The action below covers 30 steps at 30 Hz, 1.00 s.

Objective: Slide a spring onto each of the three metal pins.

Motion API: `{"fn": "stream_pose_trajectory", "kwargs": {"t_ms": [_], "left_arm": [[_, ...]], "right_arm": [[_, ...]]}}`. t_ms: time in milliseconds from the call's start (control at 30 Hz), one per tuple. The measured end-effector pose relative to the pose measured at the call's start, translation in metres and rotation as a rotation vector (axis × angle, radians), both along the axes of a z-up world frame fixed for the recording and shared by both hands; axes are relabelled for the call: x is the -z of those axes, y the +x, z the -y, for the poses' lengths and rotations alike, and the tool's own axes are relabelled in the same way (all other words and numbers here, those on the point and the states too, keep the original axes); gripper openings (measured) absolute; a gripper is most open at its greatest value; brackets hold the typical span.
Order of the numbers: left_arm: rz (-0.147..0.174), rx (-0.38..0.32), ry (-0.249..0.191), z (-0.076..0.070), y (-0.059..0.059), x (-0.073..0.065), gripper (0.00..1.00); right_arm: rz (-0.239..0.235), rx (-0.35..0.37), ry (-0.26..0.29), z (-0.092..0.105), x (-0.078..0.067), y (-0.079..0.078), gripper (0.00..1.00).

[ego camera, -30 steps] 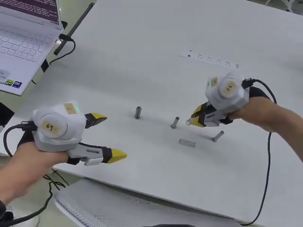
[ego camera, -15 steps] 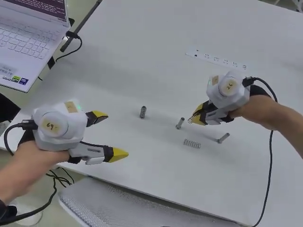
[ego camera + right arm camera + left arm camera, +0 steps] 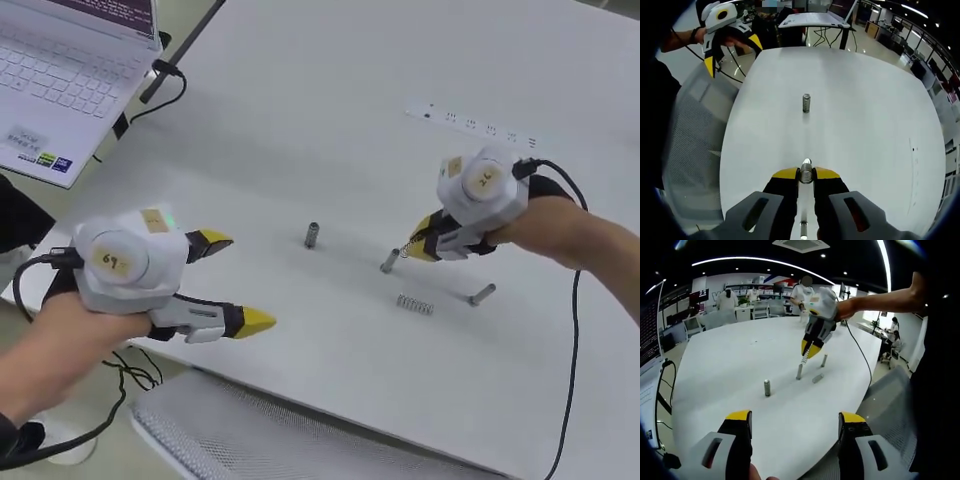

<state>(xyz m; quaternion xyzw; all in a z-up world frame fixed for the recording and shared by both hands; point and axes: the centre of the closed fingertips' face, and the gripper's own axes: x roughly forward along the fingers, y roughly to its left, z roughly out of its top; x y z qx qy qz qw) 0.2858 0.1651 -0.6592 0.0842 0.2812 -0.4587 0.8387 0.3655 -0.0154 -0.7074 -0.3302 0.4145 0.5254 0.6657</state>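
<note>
Left gripper (image 3: 238, 281) hovers level near the table's (image 3: 300, 120) front edge, jaws wide apart, empty. Three pins, three springs. The left pin (image 3: 312, 236) wears a fitted spring (image 3: 806, 102). Right gripper (image 3: 410, 250), angled downward, pinches the held spring (image 3: 806, 175) at the middle pin's (image 3: 389, 262) top. A loose spring (image 3: 414, 304) lies flat near the bare right pin (image 3: 482, 294).

Head view overhead; gripper views face-to-face.
</note>
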Motion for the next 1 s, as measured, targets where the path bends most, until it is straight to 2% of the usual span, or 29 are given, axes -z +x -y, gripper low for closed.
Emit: {"fn": "stream_pose_trajectory", "kwargs": {"t_ms": [567, 1000], "left_arm": [[-0.014, -0.020, -0.009, -0.004, -0.001, 0.002, 0.67], [-0.025, -0.035, -0.015, -0.008, -0.002, 0.004, 0.66]], "right_arm": [[-0.012, -0.031, -0.013, -0.007, 0.006, 0.003, 0.09], [-0.021, -0.066, -0.050, -0.009, 0.016, 0.004, 0.09]]}}
